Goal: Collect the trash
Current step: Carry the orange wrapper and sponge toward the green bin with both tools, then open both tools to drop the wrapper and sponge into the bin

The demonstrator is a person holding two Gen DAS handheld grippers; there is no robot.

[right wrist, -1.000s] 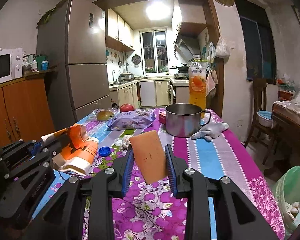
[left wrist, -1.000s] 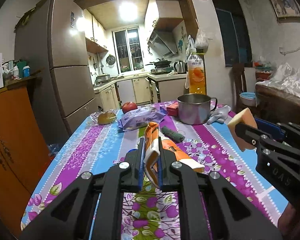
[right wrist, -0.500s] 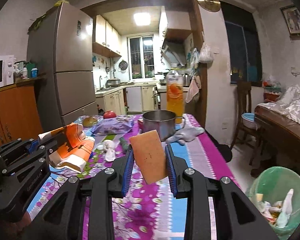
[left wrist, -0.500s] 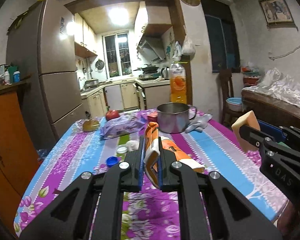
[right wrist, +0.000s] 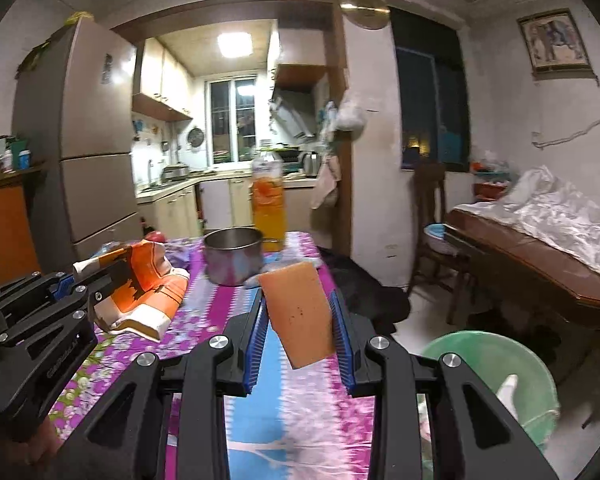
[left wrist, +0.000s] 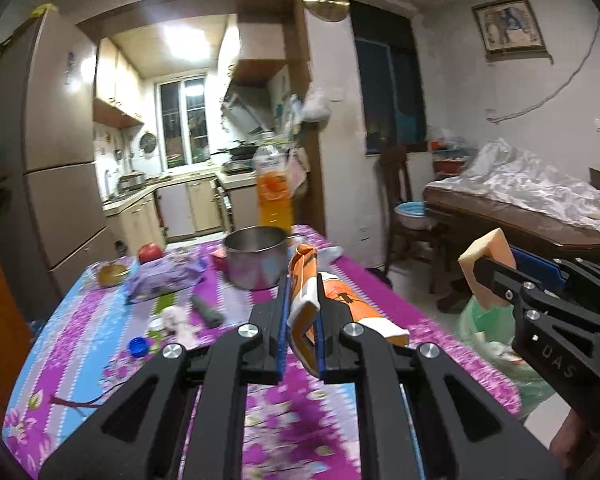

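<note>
Both my grippers loaded, above the table's near end

My left gripper pinches the orange wrapper nearly shut; my right gripper, partly open, clamps the sponge. Green bin at four o'clock, off the table.

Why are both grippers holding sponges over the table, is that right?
Not quite. Only the right gripper holds a sponge. The left gripper is shut on an orange wrapper, as the left wrist view shows. Both are over the table.
</note>
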